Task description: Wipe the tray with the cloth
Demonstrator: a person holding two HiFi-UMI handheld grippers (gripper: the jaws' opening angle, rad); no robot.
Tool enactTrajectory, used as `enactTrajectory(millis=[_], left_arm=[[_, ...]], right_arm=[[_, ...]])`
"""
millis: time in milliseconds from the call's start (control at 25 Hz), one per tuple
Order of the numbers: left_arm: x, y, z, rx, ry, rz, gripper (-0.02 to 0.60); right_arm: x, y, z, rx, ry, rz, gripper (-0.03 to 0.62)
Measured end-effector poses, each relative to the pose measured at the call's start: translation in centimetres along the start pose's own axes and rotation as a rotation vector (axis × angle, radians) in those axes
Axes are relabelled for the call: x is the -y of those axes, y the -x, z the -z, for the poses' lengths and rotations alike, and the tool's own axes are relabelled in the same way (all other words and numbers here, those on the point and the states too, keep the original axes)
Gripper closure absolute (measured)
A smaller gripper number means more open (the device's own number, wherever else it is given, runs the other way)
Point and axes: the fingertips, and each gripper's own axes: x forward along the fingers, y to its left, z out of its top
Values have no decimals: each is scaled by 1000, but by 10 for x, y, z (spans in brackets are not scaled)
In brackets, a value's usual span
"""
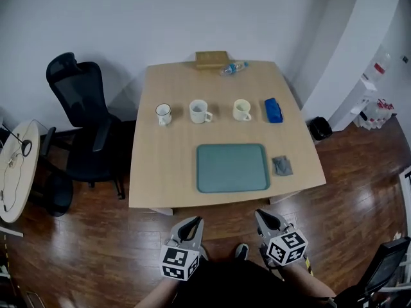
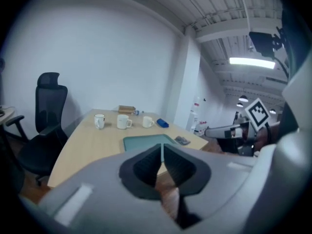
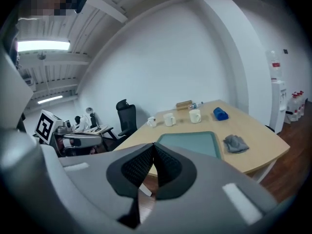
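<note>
Wooden table (image 1: 167, 165), teal tray (image 1: 232, 167), grey cloth (image 1: 282, 165), white wall (image 1: 160, 18), wood floor (image 1: 77, 249)

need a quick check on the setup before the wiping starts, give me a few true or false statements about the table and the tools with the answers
1. The cloth lies on the tray. False: it lies on the table to the right of the tray, apart from it.
2. Three mugs stand in a row beyond the tray. True.
3. The right tool holds the cloth. False: its jaws are together on nothing, and it is held short of the table's near edge.
4. A bottle lies beside a wooden box at the table's far edge. True.
</note>
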Motion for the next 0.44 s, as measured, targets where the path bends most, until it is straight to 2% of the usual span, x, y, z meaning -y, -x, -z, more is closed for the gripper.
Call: enactTrajectory(millis=[120,440], left_arm=[[20,-6,-5,12,2,-12,572],[49,-9,1,8,-40,-28,572]], right_arm=[[-1,7,-10,34,40,-31,588],[24,25,-16,86,32,-48,588]])
